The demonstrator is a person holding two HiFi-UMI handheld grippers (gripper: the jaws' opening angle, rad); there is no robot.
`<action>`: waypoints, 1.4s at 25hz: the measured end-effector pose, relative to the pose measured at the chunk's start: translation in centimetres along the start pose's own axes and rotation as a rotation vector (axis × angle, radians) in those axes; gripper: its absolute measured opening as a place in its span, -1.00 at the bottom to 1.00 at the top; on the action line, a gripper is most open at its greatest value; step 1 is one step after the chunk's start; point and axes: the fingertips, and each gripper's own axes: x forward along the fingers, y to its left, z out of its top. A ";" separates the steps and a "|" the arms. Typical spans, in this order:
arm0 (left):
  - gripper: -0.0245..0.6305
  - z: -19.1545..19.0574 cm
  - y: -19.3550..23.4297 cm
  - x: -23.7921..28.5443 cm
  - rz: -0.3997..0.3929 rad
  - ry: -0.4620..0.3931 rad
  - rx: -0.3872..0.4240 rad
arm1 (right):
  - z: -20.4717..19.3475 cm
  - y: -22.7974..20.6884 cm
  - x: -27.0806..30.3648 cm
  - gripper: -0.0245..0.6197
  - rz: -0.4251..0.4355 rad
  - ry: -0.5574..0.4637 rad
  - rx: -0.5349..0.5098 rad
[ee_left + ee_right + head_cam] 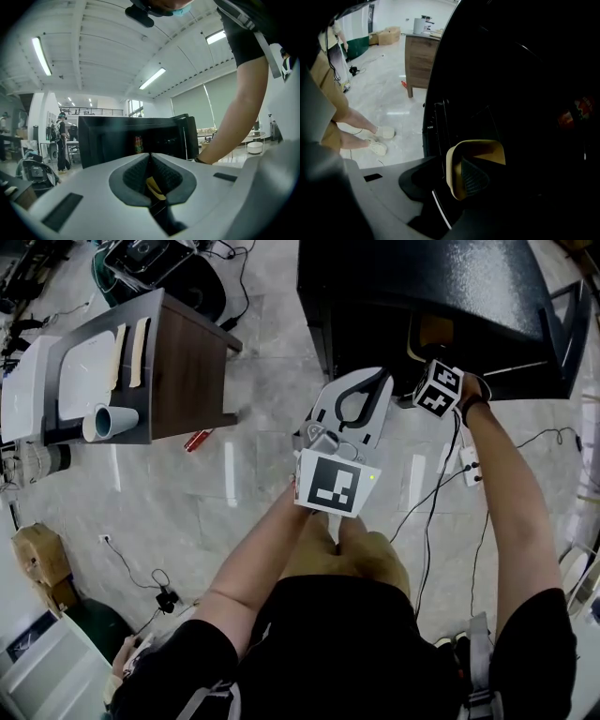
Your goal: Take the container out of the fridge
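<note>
A black mini fridge (431,296) stands on the floor with its door (570,329) swung open to the right. My right gripper (431,376) reaches into the fridge's mouth, and its marker cube hides the jaws in the head view. In the right gripper view a tan, cup-like container (480,149) sits between the jaws of the right gripper (459,163), with one ribbed pad inside its wall; the jaws look shut on that wall. My left gripper (354,401) hangs shut and empty in front of the fridge (136,136). A red can (138,144) stands inside.
A wooden table (192,362) at the left carries a white tray and a lying cup (108,421). A small red thing (197,440) lies on the floor by its leg. Cables and a power strip (469,465) run across the tiles. People stand far off (61,140).
</note>
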 end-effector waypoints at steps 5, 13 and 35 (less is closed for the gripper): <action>-0.85 -1.4 1.2 -0.3 0.016 0.022 -0.017 | -0.2 -0.2 1.5 -0.48 0.028 0.033 -0.003; -0.85 -2.1 1.9 -0.4 0.023 0.032 -0.033 | -0.3 0.1 2.7 -0.78 0.081 0.072 -0.044; -0.85 -1.4 1.3 -1.3 0.007 0.017 -0.034 | 1.6 2.5 -0.9 -0.78 0.115 -0.016 -0.020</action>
